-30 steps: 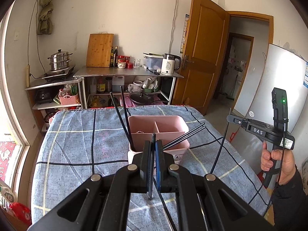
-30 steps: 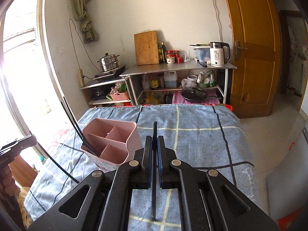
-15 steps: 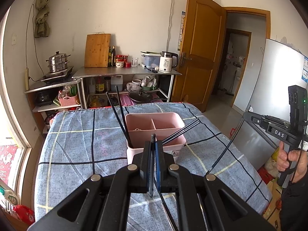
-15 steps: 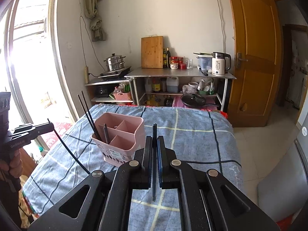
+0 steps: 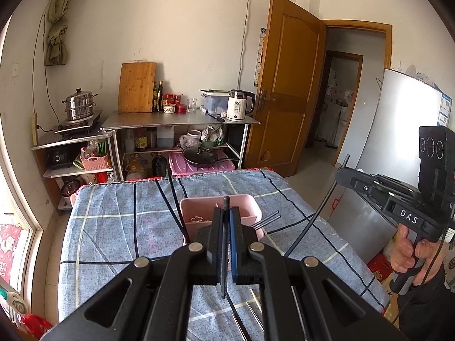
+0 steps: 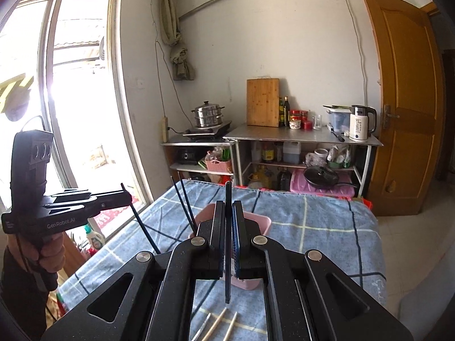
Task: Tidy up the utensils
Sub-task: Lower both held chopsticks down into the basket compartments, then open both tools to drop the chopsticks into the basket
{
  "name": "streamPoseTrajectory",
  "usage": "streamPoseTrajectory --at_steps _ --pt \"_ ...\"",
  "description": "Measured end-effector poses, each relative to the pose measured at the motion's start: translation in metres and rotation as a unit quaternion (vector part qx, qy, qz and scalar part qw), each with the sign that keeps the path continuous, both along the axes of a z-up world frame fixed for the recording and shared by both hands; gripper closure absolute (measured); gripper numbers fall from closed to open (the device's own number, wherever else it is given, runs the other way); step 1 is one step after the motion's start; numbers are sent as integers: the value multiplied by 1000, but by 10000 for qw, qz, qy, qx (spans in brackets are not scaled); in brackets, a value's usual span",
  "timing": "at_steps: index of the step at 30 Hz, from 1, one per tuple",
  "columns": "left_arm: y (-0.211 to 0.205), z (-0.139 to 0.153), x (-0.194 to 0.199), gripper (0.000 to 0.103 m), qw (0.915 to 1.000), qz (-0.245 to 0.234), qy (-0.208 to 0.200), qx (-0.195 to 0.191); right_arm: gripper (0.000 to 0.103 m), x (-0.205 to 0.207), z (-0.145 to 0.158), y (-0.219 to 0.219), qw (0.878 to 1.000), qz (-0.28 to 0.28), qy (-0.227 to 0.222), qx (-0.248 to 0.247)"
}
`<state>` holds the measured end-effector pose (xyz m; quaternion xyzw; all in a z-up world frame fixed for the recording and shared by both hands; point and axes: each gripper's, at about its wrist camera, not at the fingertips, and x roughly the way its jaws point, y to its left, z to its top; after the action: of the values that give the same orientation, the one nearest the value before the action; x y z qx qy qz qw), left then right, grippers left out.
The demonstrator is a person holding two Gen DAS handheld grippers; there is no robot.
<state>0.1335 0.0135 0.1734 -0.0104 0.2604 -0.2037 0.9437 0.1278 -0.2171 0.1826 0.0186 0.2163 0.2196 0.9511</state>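
My left gripper point(image 5: 226, 213) is shut on a black chopstick point(image 5: 224, 284) that stands upright between its pads, above the table. Behind it sits the pink divided utensil holder point(image 5: 196, 216) with black chopsticks point(image 5: 170, 199) leaning out on the left and two more point(image 5: 267, 219) on the right. My right gripper point(image 6: 228, 207) is shut on another black chopstick point(image 6: 227, 289), with the holder point(image 6: 260, 223) just beyond its jaws. Each gripper shows in the other's view, gripping its slanted chopstick: the right gripper point(image 5: 341, 174) and the left gripper point(image 6: 126, 196).
Several loose chopsticks point(image 6: 216, 324) lie on the blue checked cloth point(image 5: 113, 227) near the front edge. Behind the table stands a steel shelf point(image 5: 179, 120) with a kettle, jars and a cutting board. A window is on the left, a wooden door point(image 5: 284, 99) and a fridge on the right.
Both grippers have risen with their chopsticks. The holder now sits lower and partly behind the jaws in both views. The right gripper has swung so the holder is straight ahead of it.
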Motion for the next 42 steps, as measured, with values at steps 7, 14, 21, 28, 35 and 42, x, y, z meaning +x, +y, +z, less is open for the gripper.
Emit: streamPoseTrajectory --at_steps 7,14,21,28,35,42 --pt "5 36 14 98 9994 90 -328 -37 99 16 21 20 9987 180 -284 370" --pt "5 50 38 98 9978 257 -615 68 99 40 29 33 9974 49 -493 515" --pt "9 38 62 98 9972 298 -689 -42 99 68 11 35 9974 -126 -312 634" --pt "10 20 73 98 9979 290 -560 -115 99 85 -9 34 9979 -226 -48 613" --pt "7 -15 86 98 9995 279 -111 -5 99 95 -39 42 9988 -152 336 309" --pt "7 -51 98 98 9985 381 387 119 98 107 -74 38 9955 -173 926 56"
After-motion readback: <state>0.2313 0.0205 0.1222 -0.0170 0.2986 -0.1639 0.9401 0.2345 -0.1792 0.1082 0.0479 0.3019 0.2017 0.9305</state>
